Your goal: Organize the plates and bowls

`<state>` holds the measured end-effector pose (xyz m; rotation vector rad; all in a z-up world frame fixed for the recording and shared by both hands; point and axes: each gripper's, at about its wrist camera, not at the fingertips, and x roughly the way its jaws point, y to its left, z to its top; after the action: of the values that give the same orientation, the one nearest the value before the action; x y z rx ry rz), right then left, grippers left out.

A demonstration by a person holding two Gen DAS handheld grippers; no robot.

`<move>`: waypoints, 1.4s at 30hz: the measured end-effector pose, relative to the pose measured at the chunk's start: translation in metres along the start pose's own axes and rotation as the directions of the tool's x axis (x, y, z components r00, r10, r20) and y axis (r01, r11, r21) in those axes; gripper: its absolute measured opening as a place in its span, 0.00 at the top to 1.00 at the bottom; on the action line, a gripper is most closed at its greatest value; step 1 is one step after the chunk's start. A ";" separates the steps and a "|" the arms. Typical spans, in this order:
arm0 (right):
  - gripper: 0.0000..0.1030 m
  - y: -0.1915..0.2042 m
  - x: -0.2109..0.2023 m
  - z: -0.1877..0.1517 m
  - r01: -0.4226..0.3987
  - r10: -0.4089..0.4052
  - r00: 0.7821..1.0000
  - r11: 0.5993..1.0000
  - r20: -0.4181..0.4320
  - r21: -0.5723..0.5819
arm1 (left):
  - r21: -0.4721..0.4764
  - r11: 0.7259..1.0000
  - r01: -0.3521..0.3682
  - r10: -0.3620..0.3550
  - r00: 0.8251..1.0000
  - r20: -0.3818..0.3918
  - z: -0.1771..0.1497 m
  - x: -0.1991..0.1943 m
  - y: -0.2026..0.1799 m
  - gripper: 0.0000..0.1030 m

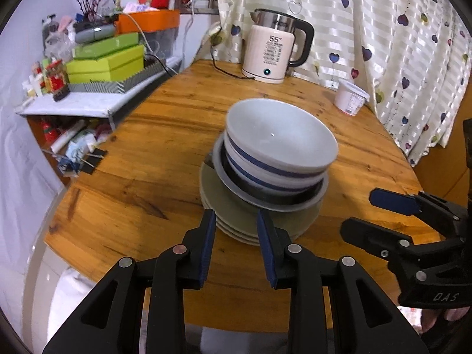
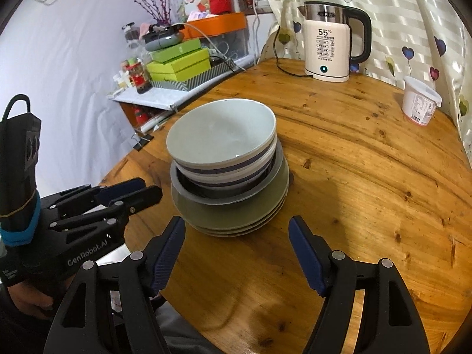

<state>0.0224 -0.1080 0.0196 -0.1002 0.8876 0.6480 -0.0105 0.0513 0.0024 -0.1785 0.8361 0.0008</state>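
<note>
Standing at centre: stack of bowls (image 1: 280, 144) nested in a grey-rimmed dish, on piled green plates (image 1: 233, 221), mid-tabletop (image 1: 147, 153).
Left tongs (image 1: 234, 244): narrow gap, empty, just before the plates' near edge.
Right tongs (image 2: 236, 253): spread wide, empty, near the pile, not touching.
Behind: white kettle (image 2: 327, 53) with cord, and a lidded white tub (image 2: 420, 100) by the heart-print curtain.
Left side: cluttered shelf (image 1: 88, 100) with green boxes.
</note>
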 end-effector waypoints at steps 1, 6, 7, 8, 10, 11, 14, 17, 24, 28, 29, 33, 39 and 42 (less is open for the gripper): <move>0.29 0.001 0.001 0.000 0.001 -0.001 1.000 1.000 -0.001 -0.002 | -0.001 1.000 -0.005 0.005 1.000 -0.006 -0.001 0.001 0.000 0.71; 0.27 0.003 0.004 -0.001 0.010 -0.010 1.000 1.000 -0.006 -0.012 | -0.005 1.000 -0.026 0.026 0.999 -0.019 -0.003 0.004 0.000 0.71; 0.27 0.003 0.004 -0.001 0.009 -0.009 1.000 1.000 -0.007 -0.014 | -0.009 1.000 -0.024 0.023 1.000 -0.020 -0.004 0.005 0.001 0.71; 0.27 0.004 0.005 -0.001 0.009 -0.009 1.000 1.000 -0.008 -0.016 | -0.008 1.000 -0.027 0.027 0.999 -0.020 -0.003 0.006 0.000 0.71; 0.27 0.004 0.007 -0.001 0.011 -0.011 1.000 1.000 -0.011 -0.020 | -0.006 0.999 -0.034 0.034 0.999 -0.022 -0.003 0.007 0.000 0.71; 0.26 0.004 0.007 -0.001 0.012 -0.012 1.000 1.000 -0.013 -0.022 | -0.007 0.999 -0.033 0.032 0.999 -0.025 -0.003 0.008 0.000 0.71; 0.26 0.004 0.009 -0.002 0.012 -0.013 1.000 1.000 -0.019 -0.020 | -0.014 0.999 -0.031 0.031 0.999 -0.038 -0.004 0.011 0.000 0.71; 0.26 0.003 0.012 -0.002 0.012 -0.013 1.000 1.000 -0.023 -0.016 | -0.013 0.999 -0.034 0.034 0.998 -0.044 -0.004 0.014 0.001 0.71; 0.26 0.000 0.015 -0.002 0.006 -0.006 1.000 1.000 -0.030 -0.010 | -0.013 0.999 -0.045 0.044 0.998 -0.052 -0.003 0.017 0.001 0.71; 0.26 0.000 0.016 -0.003 0.006 -0.007 0.999 1.000 -0.031 -0.009 | -0.012 0.999 -0.046 0.045 0.998 -0.054 -0.003 0.017 0.001 0.71; 0.26 0.000 0.016 -0.003 0.006 -0.006 0.999 1.000 -0.031 -0.008 | -0.011 0.999 -0.049 0.048 0.997 -0.053 -0.003 0.017 0.001 0.71; 0.26 0.000 0.016 -0.002 0.006 -0.006 0.999 1.000 -0.033 -0.008 | -0.009 0.999 -0.051 0.050 0.997 -0.054 -0.004 0.018 0.000 0.71; 0.26 -0.001 0.016 -0.003 0.004 -0.004 0.999 1.000 -0.033 -0.009 | -0.013 0.999 -0.049 0.048 0.997 -0.055 -0.004 0.018 0.000 0.71; 0.26 -0.002 0.017 -0.003 0.002 -0.002 0.999 1.000 -0.035 -0.008 | -0.013 0.999 -0.049 0.049 0.997 -0.056 -0.004 0.018 0.000 0.71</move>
<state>0.0290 -0.1022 0.0041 -0.1203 0.9184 0.6494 -0.0015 0.0490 -0.0137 -0.1719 0.8959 0.0480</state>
